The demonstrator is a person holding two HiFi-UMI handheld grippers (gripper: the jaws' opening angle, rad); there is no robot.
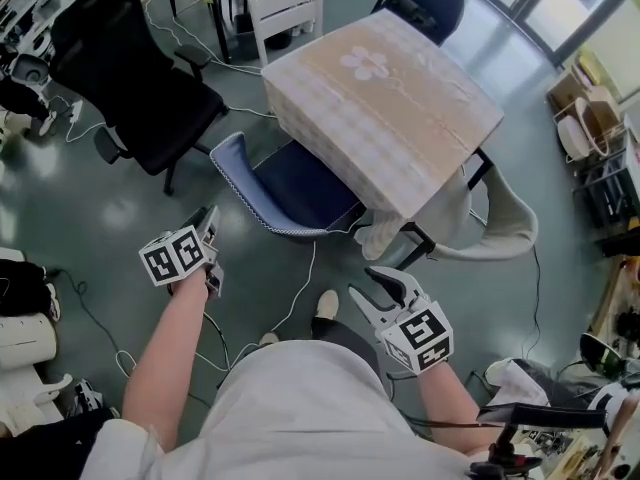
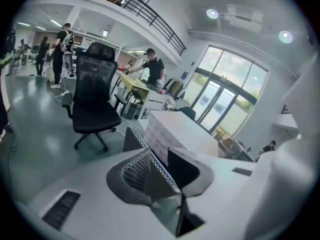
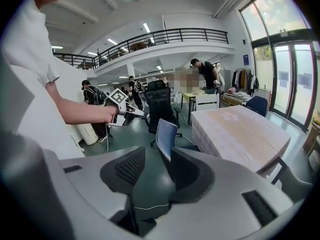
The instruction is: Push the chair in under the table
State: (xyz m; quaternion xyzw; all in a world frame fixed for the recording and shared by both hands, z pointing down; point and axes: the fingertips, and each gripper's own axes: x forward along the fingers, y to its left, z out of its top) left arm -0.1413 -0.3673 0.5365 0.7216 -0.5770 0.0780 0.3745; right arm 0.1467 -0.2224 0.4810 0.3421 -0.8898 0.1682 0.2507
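A blue-seated chair (image 1: 285, 190) with a patterned blue backrest stands at the near-left corner of the cloth-covered table (image 1: 380, 88), its seat partly under the tabletop. My left gripper (image 1: 208, 226) hovers just left of and nearer than the backrest, apart from it, open and holding nothing. In the left gripper view the backrest edge (image 2: 133, 137) and table (image 2: 177, 131) show beyond the open left gripper (image 2: 159, 171). My right gripper (image 1: 373, 288) is open and empty, on the near side of the table corner. From the right gripper (image 3: 157, 173) I see the chair (image 3: 165, 133), the table (image 3: 240, 129) and the left gripper (image 3: 131, 112).
A black office chair (image 1: 135, 73) stands at the left. A white chair (image 1: 288, 8) and a dark chair (image 1: 432, 3) stand at the table's far side, a pale chair (image 1: 505, 223) at its right. Cables (image 1: 300, 288) trail over the floor. Shelves (image 1: 600, 158) line the right.
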